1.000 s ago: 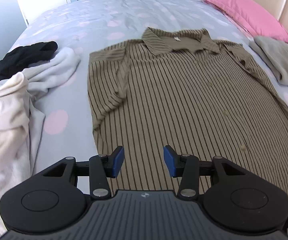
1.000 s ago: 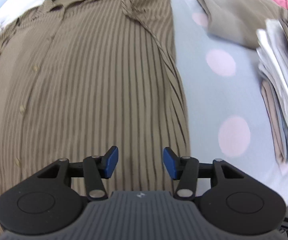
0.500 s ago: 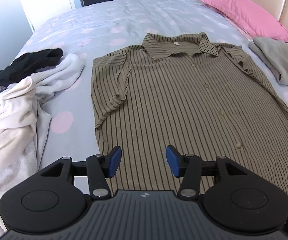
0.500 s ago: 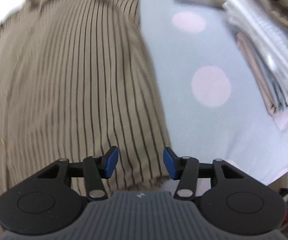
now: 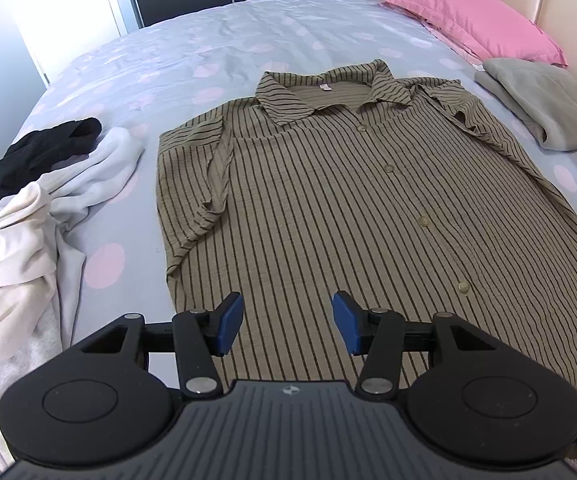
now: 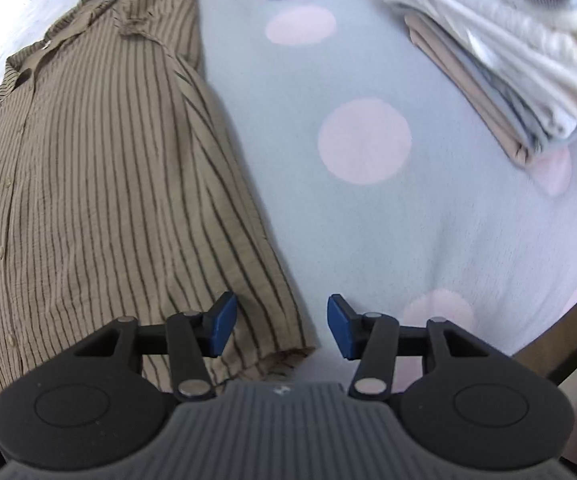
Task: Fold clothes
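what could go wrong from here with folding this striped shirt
1. The right gripper is open right at the striped shirt hem corner; closing there may pinch the bedsheet along with the fabric.
2. The sleeve on the shirt's left side is already folded in and rumpled; lifting the hem could trap that crease in the fold.
3. The folded stack lies close by; a wide swing of the right gripper might topple it.

- Shirt (image 5: 328, 208): olive-brown, thin dark vertical stripes, matching buttons.
- Bedsheet (image 5: 192, 52): pale lavender-grey with pink dots.
- Pillow (image 5: 464, 16): solid pink.
- Folded garment (image 5: 536, 96): plain grey.
- Crumpled pile (image 5: 16, 232): cream-white; black item (image 5: 36, 152) beside it.
- Folded stack (image 6: 500, 52): white, pale blue, beige, possibly striped; blurred.
- Gripper pads (image 5: 230, 322): blue on black.
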The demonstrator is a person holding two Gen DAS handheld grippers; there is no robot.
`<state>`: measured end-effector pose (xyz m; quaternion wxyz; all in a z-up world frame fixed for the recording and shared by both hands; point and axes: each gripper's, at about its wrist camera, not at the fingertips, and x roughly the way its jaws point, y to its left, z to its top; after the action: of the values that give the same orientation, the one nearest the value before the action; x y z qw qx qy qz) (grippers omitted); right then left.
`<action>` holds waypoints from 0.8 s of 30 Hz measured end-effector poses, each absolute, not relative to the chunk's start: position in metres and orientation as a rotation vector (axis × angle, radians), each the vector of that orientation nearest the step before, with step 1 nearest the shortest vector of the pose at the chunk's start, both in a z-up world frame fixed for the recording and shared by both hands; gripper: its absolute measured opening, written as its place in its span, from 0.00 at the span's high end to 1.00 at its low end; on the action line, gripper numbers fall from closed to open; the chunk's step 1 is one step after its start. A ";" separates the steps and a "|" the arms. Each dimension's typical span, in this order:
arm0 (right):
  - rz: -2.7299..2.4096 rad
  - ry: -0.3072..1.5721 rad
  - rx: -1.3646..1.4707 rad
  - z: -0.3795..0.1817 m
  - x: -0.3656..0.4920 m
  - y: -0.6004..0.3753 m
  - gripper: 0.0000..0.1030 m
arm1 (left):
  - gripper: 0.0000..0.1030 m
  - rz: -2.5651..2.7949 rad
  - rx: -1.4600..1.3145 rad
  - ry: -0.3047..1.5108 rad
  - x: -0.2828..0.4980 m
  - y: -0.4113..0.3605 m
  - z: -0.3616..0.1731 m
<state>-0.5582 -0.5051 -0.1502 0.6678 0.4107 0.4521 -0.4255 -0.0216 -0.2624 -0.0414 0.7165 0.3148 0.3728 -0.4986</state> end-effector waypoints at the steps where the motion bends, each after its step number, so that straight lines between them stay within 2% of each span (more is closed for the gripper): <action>1: -0.957 1.021 0.932 -0.154 -0.560 -0.505 0.48 | 0.54 -1.103 0.703 0.826 -0.022 -0.263 -0.043; 5: -0.951 1.036 0.959 -0.167 -0.561 -0.510 0.48 | 0.54 -1.093 0.723 0.828 -0.024 -0.266 -0.047; 7: -0.943 1.033 0.958 -0.167 -0.559 -0.509 0.53 | 0.54 -1.092 0.723 0.827 -0.024 -0.266 -0.048; 8: -0.936 1.026 0.958 -0.165 -0.560 -0.507 0.65 | 0.54 -1.092 0.724 0.827 -0.024 -0.266 -0.048; 9: -0.928 1.019 0.958 -0.163 -0.560 -0.506 0.82 | 0.54 -1.093 0.726 0.827 -0.025 -0.267 -0.048; 11: -0.917 1.000 0.961 -0.158 -0.562 -0.503 0.93 | 0.54 -1.095 0.731 0.825 -0.025 -0.267 -0.049; 14: -0.906 0.945 0.963 -0.143 -0.566 -0.496 0.97 | 0.54 -1.099 0.738 0.819 -0.027 -0.267 -0.049; 19: -0.863 0.884 0.903 -0.111 -0.559 -0.481 0.98 | 0.54 -1.106 0.746 0.811 -0.029 -0.267 -0.049; 24: -0.810 0.919 0.824 -0.097 -0.542 -0.467 0.98 | 0.54 -1.097 0.763 0.809 -0.029 -0.266 -0.050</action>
<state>-0.5416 -0.4671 -0.0968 0.7396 0.3755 0.4191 -0.3692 -0.0285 -0.2655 -0.0500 0.7100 0.3440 0.3645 -0.4946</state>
